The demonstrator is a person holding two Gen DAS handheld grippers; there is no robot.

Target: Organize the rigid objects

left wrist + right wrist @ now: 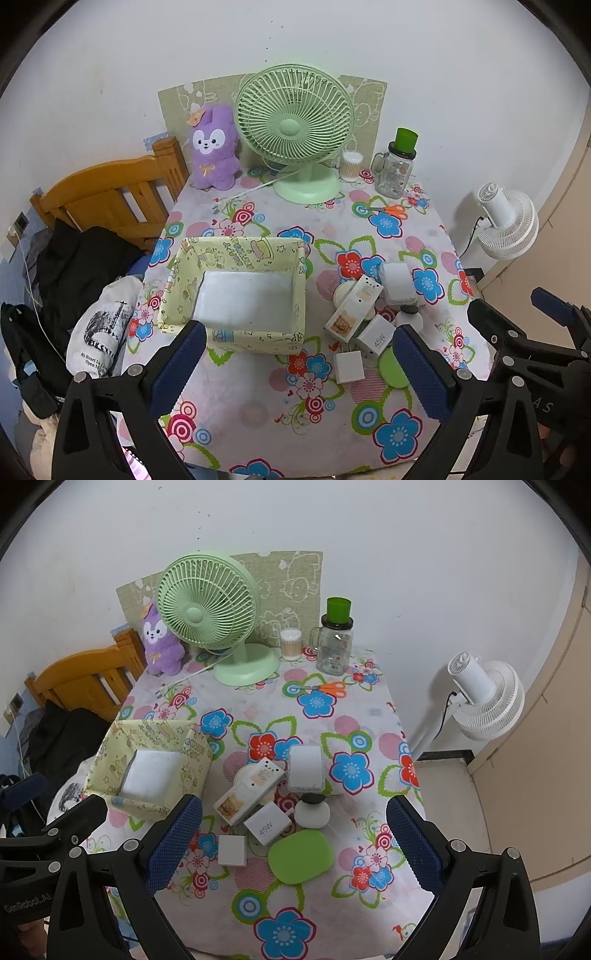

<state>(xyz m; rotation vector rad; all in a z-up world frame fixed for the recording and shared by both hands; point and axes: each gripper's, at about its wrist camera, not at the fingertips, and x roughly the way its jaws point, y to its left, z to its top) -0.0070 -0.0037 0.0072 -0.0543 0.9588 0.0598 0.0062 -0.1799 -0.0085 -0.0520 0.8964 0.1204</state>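
Both the left gripper point(299, 362) and the right gripper point(295, 834) hover spread wide and empty, so I judge no sorting has begun. The small rigid objects, such as the white 45W charger block point(263, 829) and the flat green oval case point(301, 856), lie clustered on the flowered tablecloth point(332, 904), just beside the empty yellow fabric basket point(258, 341). The next move likely needs one gripper to come down over one piece.

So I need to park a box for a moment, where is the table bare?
Free: the near edge of the floral tablecloth, and the middle strip between the green desk fan and the yellow fabric basket. Crowded: the white chargers and green oval case.
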